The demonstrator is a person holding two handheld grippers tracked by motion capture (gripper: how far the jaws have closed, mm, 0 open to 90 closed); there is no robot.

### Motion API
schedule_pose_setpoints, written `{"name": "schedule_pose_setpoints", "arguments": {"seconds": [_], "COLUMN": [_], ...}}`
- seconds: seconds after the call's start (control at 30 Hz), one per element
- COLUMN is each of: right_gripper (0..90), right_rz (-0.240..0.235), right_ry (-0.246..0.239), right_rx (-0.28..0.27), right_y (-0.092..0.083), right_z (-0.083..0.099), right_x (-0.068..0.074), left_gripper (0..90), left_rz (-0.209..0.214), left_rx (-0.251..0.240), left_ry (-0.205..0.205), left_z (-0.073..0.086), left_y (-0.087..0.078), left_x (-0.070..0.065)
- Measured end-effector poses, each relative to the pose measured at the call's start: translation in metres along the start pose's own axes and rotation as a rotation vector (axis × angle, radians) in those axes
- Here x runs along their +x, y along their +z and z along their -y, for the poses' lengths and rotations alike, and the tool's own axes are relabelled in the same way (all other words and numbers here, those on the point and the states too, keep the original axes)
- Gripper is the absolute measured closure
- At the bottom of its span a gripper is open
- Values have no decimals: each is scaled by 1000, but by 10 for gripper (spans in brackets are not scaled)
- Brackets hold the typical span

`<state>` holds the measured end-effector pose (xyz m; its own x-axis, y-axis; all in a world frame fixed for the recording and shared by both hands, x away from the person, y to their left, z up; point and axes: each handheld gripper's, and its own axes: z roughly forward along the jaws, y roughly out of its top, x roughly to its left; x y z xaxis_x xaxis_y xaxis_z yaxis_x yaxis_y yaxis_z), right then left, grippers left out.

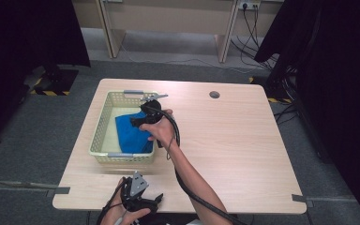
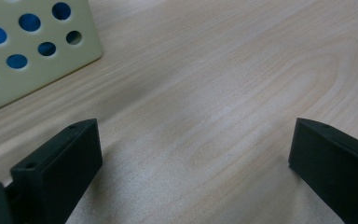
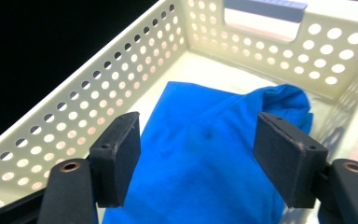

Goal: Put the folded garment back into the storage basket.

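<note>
A blue cloth [image 3: 214, 154] lies folded inside the cream perforated basket [image 1: 99, 131], which sits at about ten o'clock on the wooden worktop [image 1: 243, 140]. The right gripper [image 3: 196, 144] hangs over the basket with its jaws apart above the cloth, gripping nothing. The left gripper [image 1: 138, 197] rests at the worktop's six o'clock edge, jaws spread wide over bare wood, near the basket's corner.

The right tool [image 1: 143, 117], held by the right hand [image 1: 161, 129] on an outstretched forearm, points downward with jaws parted and gripping nothing, while the left tool [image 1: 138, 194] rests low with jaws spread wide.
</note>
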<state>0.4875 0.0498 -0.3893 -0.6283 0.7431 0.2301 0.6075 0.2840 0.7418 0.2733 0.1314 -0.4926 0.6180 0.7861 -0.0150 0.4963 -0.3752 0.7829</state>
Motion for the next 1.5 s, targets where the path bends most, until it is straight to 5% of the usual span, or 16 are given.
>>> {"name": "schedule_pose_setpoints", "arguments": {"seconds": [0.53,1.5], "right_gripper": [251,117], "right_rz": [6,-18], "right_ry": [-17,-65], "right_rx": [-13,-72], "right_y": [-16,-70], "right_z": [0,22], "right_x": [-12,-42], "left_gripper": [15,15], "left_rz": [0,-1], "left_rx": [-1,-1], "left_ry": [0,-1], "left_z": [0,0], "left_y": [0,0], "left_x": [0,0]}}
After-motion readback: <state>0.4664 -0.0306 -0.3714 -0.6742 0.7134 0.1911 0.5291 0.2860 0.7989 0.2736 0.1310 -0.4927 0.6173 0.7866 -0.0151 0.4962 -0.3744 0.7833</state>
